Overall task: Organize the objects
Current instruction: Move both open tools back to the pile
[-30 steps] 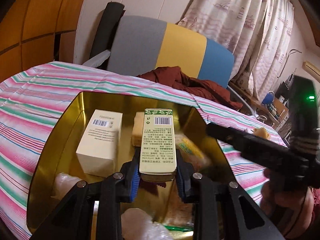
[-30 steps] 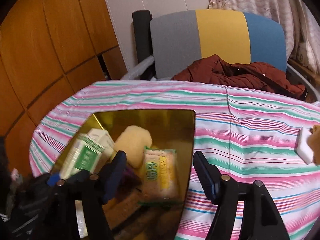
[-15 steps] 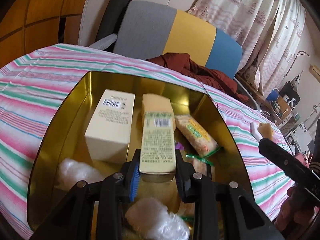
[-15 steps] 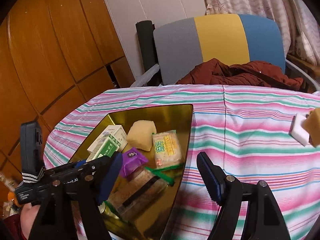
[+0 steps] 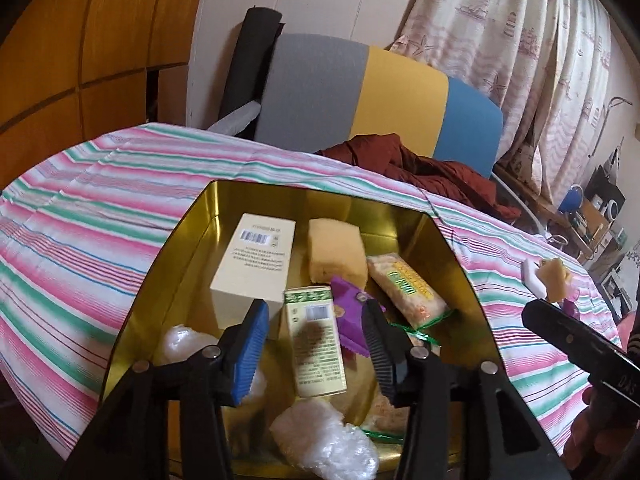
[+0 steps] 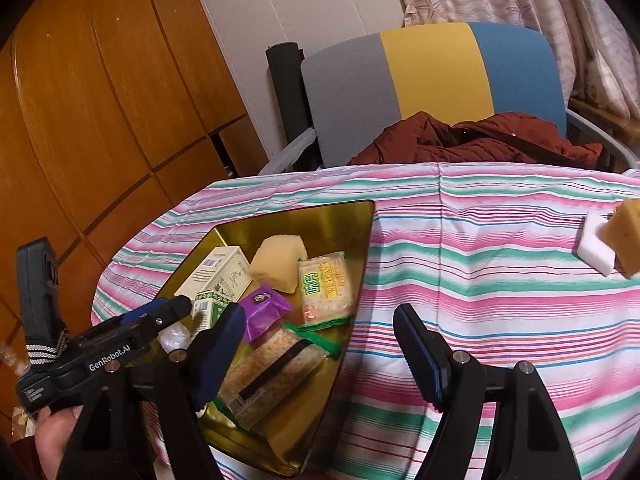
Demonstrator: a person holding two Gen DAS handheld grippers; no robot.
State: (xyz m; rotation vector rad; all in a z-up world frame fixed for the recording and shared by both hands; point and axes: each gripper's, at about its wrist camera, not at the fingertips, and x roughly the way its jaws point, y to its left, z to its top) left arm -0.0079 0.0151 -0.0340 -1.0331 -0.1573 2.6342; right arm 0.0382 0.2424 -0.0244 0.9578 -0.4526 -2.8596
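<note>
A gold metal tray sits on the striped tablecloth. Inside it lie a cream box, a yellow sponge, a cracker packet, a purple packet and a green-and-white box. My left gripper hovers over the tray's near end with its jaws opening. The green-and-white box lies between them, and neither pad touches it. My right gripper stands open over the tray's right rim and the cloth, with nothing in it.
Clear plastic wraps and more snack packets fill the tray's near end. A white block and a yellow sponge piece lie on the cloth at far right. Behind the table stands a chair with a red jacket.
My left gripper's jaws have parted from the green-and-white box, which now rests in the tray. My right gripper has drawn back to the right, off the tray and over the cloth.
</note>
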